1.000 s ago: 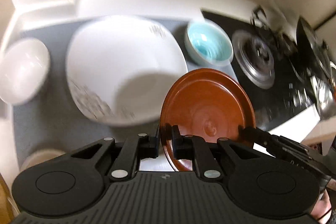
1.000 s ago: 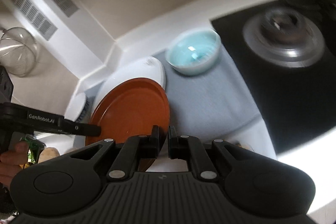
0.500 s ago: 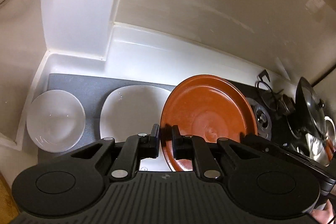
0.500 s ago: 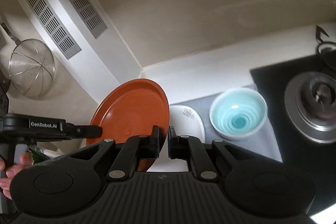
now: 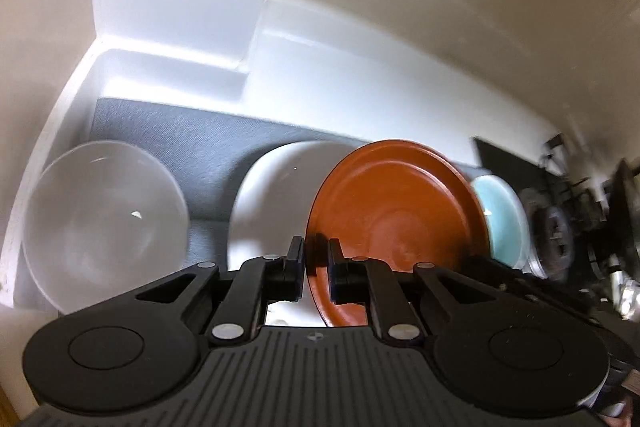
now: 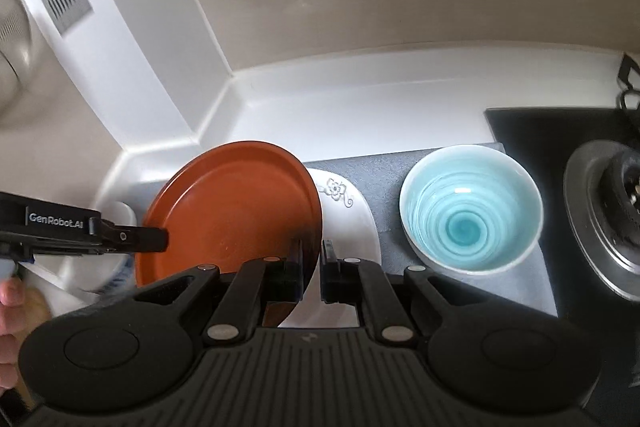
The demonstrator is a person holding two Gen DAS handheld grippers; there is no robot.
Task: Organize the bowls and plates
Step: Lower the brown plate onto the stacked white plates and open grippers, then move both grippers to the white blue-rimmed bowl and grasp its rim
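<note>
Plates and bowls sit on a dark grey textured mat (image 5: 208, 151) laid on a white countertop (image 6: 360, 103), in a corner under a beige wall. One round, glossy red-brown plate (image 5: 396, 223) is off the mat, tilted on edge and held at two rim points.

Left wrist view, left to right:
- Clear glass bowl (image 5: 104, 223) at 9 o'clock, resting on the mat.
- White plate with rounded corners (image 5: 272, 203) near centre, flat on the mat, partly hidden behind the red-brown plate.
- Left gripper (image 5: 316, 269) at 6 o'clock: both fingers clamped together on the plate's near-left rim.
- Light blue glazed bowl (image 5: 504, 223) at 3 o'clock, showing just past the plate's right edge.
- Black gas hob (image 5: 560, 227) at far right, blurred; details not readable.

Right wrist view, left to right:
- Left gripper comes in from 9 o'clock as a black bar, tip on the plate's left rim (image 6: 154, 239); a person's fingers (image 6: 10, 297) show at the lower left edge.
- Red-brown plate fills 9 to 12 o'clock of centre, raised above the white plate, whose floral-printed corner (image 6: 338, 191) shows beside it.
- A white cup with blue markings (image 6: 116, 267) sits low behind the plate; shape partly hidden.
- Right gripper (image 6: 310, 273) at 6 o'clock: fingers pinched on the plate's lower right rim.
- Light blue bowl stands upright on the mat at 3 o'clock, well apart from the plate, spiral rings visible inside.
- Metal burner ring (image 6: 600, 211) of the hob at far right.
</note>
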